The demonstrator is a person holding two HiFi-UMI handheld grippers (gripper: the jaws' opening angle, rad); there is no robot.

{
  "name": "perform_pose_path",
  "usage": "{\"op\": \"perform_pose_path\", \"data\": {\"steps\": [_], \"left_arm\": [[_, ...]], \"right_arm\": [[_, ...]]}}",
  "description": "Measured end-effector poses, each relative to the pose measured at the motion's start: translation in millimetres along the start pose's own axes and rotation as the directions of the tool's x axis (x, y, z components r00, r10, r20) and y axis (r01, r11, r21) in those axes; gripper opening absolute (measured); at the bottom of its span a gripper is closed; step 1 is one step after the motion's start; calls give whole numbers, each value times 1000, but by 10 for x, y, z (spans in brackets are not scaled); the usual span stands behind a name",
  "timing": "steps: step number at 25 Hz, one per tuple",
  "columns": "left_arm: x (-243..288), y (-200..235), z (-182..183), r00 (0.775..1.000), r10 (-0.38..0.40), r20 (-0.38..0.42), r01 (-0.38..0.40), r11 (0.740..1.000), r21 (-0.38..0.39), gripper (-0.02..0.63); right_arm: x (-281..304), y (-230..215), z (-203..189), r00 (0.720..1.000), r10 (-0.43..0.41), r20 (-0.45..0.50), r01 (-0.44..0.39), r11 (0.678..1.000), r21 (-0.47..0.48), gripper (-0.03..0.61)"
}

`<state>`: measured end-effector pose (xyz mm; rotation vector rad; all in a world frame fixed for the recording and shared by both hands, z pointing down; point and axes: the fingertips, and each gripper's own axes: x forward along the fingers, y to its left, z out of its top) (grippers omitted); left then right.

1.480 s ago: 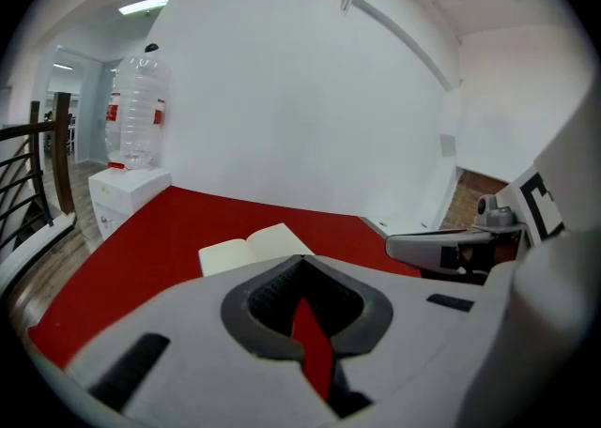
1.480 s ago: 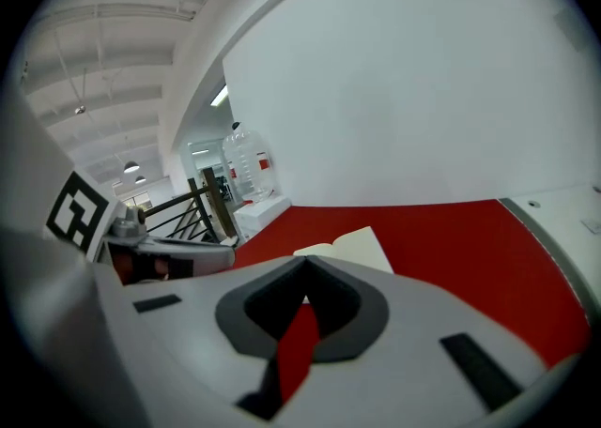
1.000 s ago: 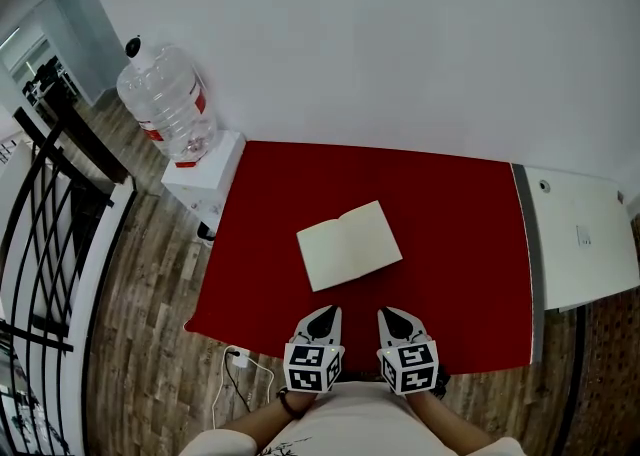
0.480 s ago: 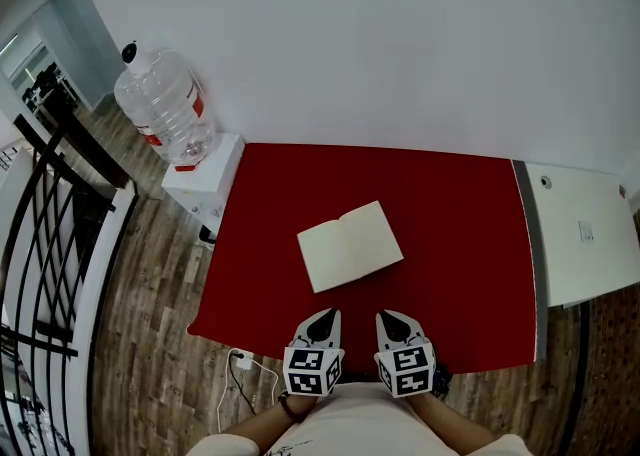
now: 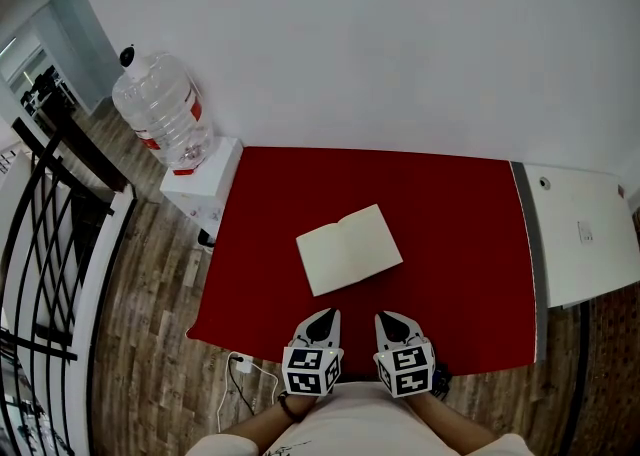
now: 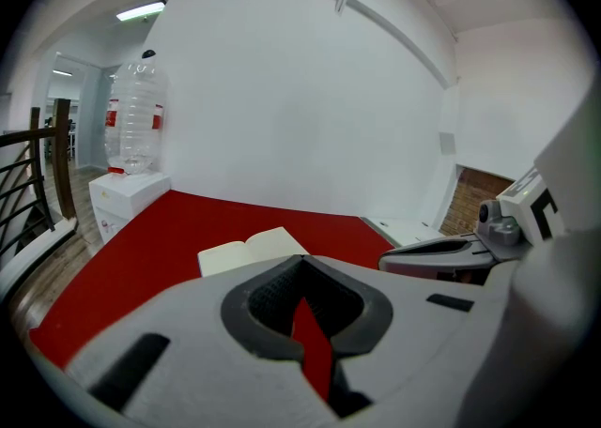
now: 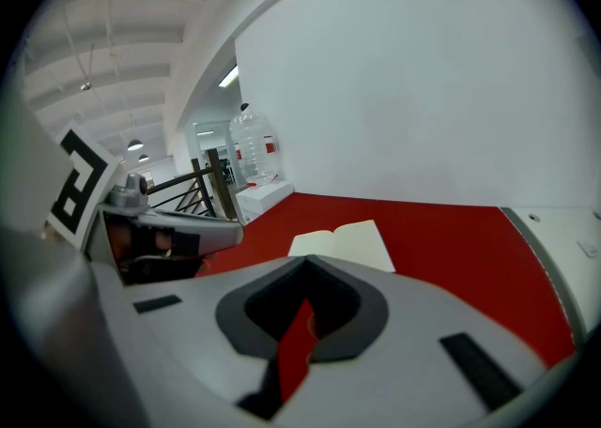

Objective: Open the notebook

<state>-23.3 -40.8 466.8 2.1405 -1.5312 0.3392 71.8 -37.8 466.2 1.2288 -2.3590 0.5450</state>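
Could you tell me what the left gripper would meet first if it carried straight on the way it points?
Probably the red tablecloth just short of the open cream-paged notebook, since the left gripper tilts downward; depth is unclear, so possibly the notebook's near edge.

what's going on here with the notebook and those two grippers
A person holds a two-jaw gripper in each hand at the near edge of the red-covered table. The cream-paged notebook lies open and flat near the middle of the table, and nothing is touching it. The left gripper and right gripper sit side by side short of the notebook, both shut and empty. The opening looks done.
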Motion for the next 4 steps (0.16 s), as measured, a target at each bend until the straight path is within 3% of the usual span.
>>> {"op": "perform_pose_path", "data": {"steps": [4], "left_arm": [[20,10,28,1000,-4,1,4,1000,2,5]], "right_arm": [[22,-5,27,1000,-1,-1,1,1000,-4,6]]}}
